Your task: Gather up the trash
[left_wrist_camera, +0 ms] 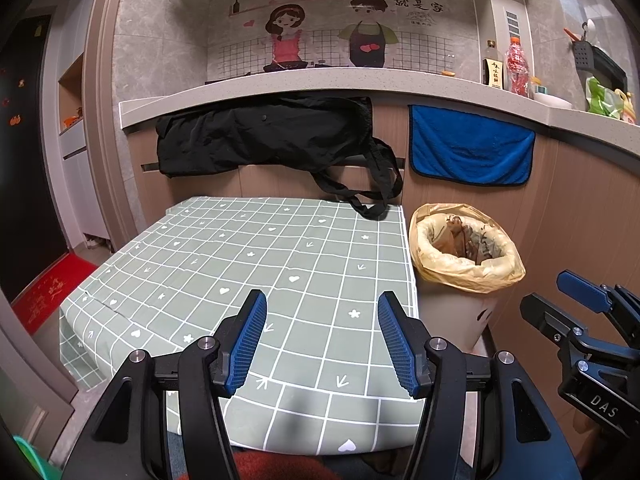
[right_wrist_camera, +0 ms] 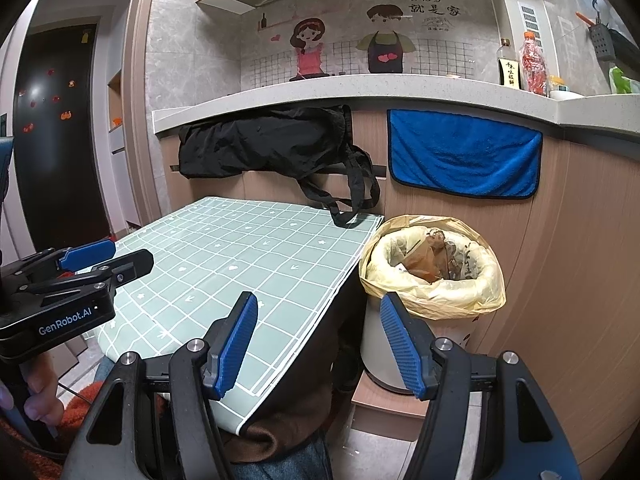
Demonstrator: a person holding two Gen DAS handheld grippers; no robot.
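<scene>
A white waste bin (left_wrist_camera: 456,320) (right_wrist_camera: 384,356) lined with a yellow plastic bag (left_wrist_camera: 466,276) (right_wrist_camera: 434,300) stands just right of the small table. Crumpled brown and clear wrappers (left_wrist_camera: 464,238) (right_wrist_camera: 434,258) lie inside it. My left gripper (left_wrist_camera: 322,300) hovers open over the near part of the green checked tablecloth (left_wrist_camera: 240,264), nothing between its blue pads. My right gripper (right_wrist_camera: 318,302) is open too, held over the table's right edge, its right finger (right_wrist_camera: 404,344) in front of the bin. Each gripper shows at the edge of the other's view: right (left_wrist_camera: 560,304), left (right_wrist_camera: 114,258).
A black bag (left_wrist_camera: 272,136) (right_wrist_camera: 272,144) hangs from the cabinet rail, its straps resting on the table's far edge. A blue towel (left_wrist_camera: 472,148) (right_wrist_camera: 464,156) hangs above the bin. Bottles (left_wrist_camera: 516,66) stand on the counter (left_wrist_camera: 320,80). A red mat (left_wrist_camera: 48,292) lies at the left. A hand (right_wrist_camera: 38,396) grips the left handle.
</scene>
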